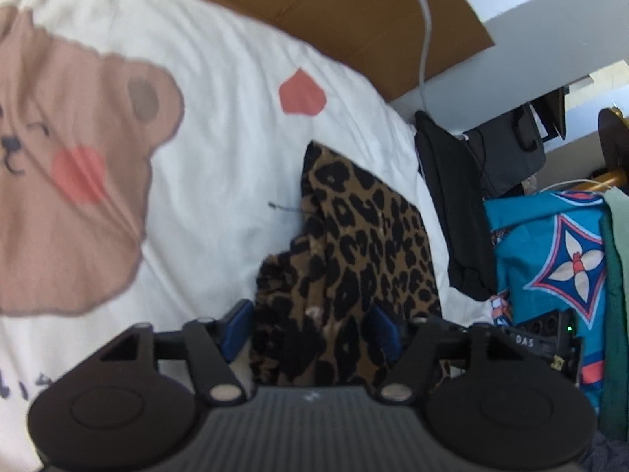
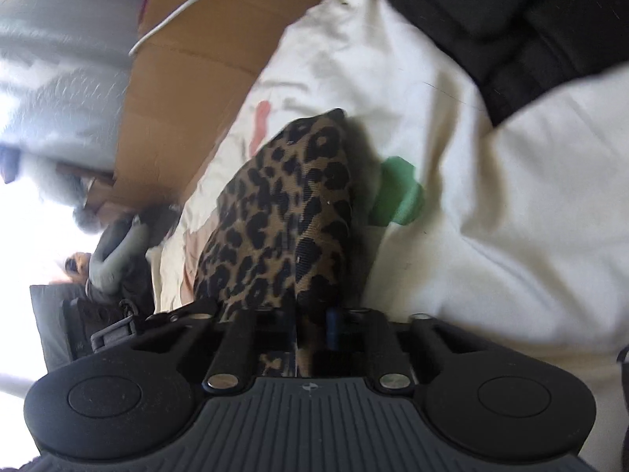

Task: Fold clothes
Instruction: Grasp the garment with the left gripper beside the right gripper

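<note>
A leopard-print garment (image 1: 369, 244) lies bunched and partly folded on a white bedspread (image 1: 220, 149) printed with a bear. My left gripper (image 1: 310, 326) is open, its blue pads standing wide on either side of the garment's near end; the left pad is just clear of the cloth. In the right wrist view the same leopard garment (image 2: 283, 212) rises as a folded ridge off the bedspread (image 2: 511, 236). My right gripper (image 2: 314, 326) is shut on its near edge, with the cloth pinched between the narrow jaws.
A black garment (image 1: 452, 204) and a blue patterned cloth (image 1: 550, 255) lie at the bed's right side, with a dark bag (image 1: 511, 149) behind. A cardboard sheet (image 1: 354, 8) with a white cable (image 1: 424, 39) stands beyond the bed. Black cloth (image 2: 511, 19) lies at the far right.
</note>
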Demonstrator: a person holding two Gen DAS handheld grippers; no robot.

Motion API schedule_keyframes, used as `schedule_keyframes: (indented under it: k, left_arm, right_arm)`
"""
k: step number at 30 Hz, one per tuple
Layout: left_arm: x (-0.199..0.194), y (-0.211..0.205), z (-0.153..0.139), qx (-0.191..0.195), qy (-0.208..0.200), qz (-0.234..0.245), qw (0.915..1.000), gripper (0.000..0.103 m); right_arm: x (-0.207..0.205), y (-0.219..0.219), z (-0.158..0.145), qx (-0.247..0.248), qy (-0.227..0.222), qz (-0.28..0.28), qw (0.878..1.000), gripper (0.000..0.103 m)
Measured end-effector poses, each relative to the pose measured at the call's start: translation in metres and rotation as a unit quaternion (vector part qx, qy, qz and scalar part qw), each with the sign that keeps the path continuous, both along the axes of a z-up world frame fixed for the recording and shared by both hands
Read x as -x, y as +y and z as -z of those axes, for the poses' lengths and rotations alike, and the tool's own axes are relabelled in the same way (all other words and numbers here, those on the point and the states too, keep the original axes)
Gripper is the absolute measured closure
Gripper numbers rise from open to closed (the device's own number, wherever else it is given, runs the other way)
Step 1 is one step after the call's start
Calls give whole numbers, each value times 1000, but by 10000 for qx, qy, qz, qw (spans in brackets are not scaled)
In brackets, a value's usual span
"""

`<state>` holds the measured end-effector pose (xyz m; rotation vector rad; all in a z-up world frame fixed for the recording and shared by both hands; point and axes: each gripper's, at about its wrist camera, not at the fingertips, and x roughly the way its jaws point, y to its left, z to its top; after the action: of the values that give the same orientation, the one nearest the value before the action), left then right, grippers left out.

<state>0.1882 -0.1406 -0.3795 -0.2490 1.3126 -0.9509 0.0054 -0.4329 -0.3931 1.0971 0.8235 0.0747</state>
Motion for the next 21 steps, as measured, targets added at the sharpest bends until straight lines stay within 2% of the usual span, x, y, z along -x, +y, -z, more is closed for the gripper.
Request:
schedule_keyframes:
  k: [4,7,9,10,11,14,16,19,21]
  left_arm:
    - [-1,-7,3,-44,4,108,9999,34]
    - [-6,-9,8,55,142,32,9999,36]
    - [-10,-7,11,118,234,-86,9996,43]
    - [-11,-6,11,131,256,-134,9995,54]
    - [-12,-6,10,147,244,-139,9995,59]
    - [-7,-5,-3,248,-33,26,9997,66]
    - [-4,-6,-11,283,-179,150,9993,65]
    - [-3,-13,-7,-28,-297,230,9993,53]
    - [-4,-14,-1,-53,-214,238,9995,47]
  right_arm:
    - [5,-4,-4,-92,-161,69,9998,93]
    - [4,-2,0,-42,-73,49,10000,90]
    - [3,0,1,6,-22,24,10000,89]
    - [2,2,1,41,2,11,10000,89]
    - [1,2,-1,79,4,-14,10000,89]
    - [1,2,-4,155,-22,-88,9998,86]
    - [0,0,-2,152,-2,-73,9999,86]
    - [-2,-1,1,166,-7,-47,9999,83]
    - [-3,-1,3,162,-19,-47,9999,82]
